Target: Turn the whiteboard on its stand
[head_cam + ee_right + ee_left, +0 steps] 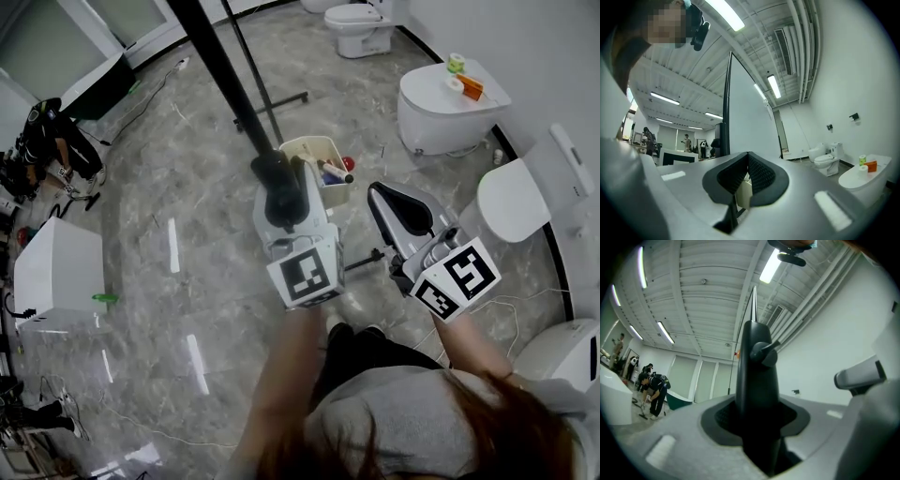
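Observation:
From above, the whiteboard (214,58) shows edge-on as a long black bar running from the upper left down to my left gripper (280,190). That gripper is shut on the board's black side post (758,380), which has a small knob and fills the gap between the jaws. In the right gripper view the board's white face (746,117) stands upright with its black edge on the left. My right gripper (401,208) hangs to the right of the board, apart from it. It (748,159) is shut, tips touching, with nothing held. The thin black stand legs (267,101) reach across the floor.
A cream basket (311,147) with markers stands on the floor just beyond the left gripper. White toilets (448,105) line the right wall. A white box (56,272) sits at the left, with people (56,141) further back. The floor is grey marble.

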Demonstrator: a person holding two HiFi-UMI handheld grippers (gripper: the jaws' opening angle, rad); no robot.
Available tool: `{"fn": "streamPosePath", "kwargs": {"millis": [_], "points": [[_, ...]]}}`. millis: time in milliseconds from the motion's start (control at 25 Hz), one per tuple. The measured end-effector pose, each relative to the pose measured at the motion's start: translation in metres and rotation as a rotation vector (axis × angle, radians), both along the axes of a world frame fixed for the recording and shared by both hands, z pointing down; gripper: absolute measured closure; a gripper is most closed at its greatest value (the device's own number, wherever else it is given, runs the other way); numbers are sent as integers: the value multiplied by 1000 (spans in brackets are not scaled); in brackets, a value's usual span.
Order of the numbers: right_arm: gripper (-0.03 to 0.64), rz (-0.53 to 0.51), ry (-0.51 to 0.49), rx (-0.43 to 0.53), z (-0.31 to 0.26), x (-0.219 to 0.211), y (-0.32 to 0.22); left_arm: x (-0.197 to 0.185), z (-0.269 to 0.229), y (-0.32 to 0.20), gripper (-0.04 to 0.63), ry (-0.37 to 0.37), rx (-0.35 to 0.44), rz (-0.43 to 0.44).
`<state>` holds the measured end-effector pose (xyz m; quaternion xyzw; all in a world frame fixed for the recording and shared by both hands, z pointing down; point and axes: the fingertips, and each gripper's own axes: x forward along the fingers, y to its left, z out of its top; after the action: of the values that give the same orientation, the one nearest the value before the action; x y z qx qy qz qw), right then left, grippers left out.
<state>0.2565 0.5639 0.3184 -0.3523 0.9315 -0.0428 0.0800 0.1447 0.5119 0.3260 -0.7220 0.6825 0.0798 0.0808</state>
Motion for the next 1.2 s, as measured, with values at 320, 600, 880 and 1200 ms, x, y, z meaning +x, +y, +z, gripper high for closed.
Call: {"fn": "streamPosePath", "kwargs": {"millis": [320,600,880,1200], "points": [[615,-63,-7,10,-1,14,34,11,0,43,433,-18,7,-13],[615,-83,-6,6,-2,9,49,11,-2,60,431,1,-5,1],[615,-12,-3,36,-12,20,81,8,25,100,337,-138,-76,87],[615,97,10,15,12,31,154,-8,37,201,491,-60,-84,104]]}}
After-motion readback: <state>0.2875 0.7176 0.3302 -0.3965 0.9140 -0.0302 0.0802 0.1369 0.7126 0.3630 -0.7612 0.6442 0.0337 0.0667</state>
